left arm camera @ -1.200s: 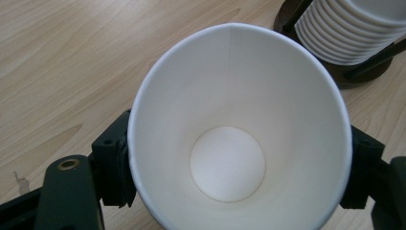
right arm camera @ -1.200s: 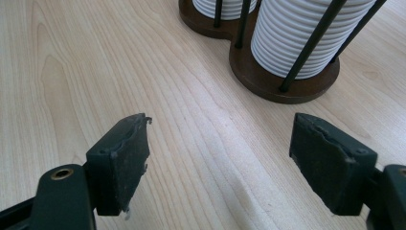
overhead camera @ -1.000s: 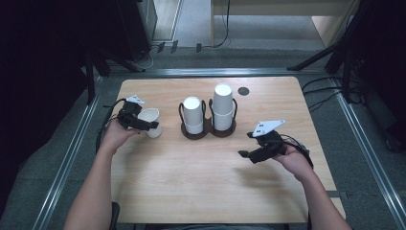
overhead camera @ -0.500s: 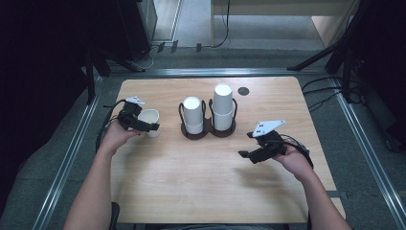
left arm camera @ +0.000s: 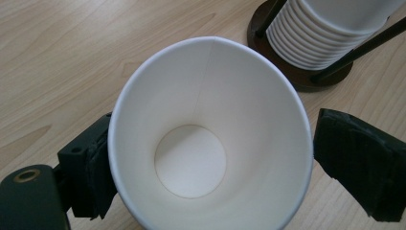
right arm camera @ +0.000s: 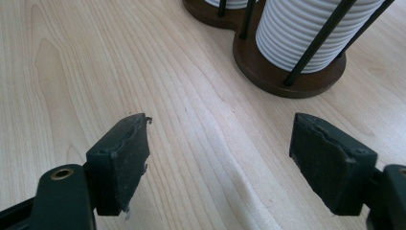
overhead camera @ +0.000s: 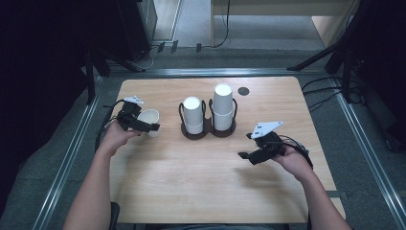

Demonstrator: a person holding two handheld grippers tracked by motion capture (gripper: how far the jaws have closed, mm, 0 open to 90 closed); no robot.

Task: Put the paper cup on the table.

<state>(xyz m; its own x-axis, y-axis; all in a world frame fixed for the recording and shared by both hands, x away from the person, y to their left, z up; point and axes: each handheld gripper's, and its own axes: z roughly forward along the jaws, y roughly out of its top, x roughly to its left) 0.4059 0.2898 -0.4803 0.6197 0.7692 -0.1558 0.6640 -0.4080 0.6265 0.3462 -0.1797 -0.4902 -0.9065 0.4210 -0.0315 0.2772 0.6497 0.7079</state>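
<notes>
Standing near the pale wooden counter's [overhead camera: 201,191] left edge, the white paper cup [left arm camera: 210,139] sits between the left gripper's [overhead camera: 143,125] just-opening jaws; the right gripper [overhead camera: 250,152] gapes empty over bare wood.

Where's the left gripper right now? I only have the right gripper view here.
Observer: The left gripper is at the table's left side, astride a single paper cup that stands mouth up, left of the cup holder.
Operator: Is it clamped on that cup?
Observer: No. Its jaws have just been opening, and the left gripper view shows a gap between one pad and the cup's wall.
Operator: Are the two stacks in the holder equal?
Observer: No. In the high view the right stack stands taller than the left stack.
</notes>
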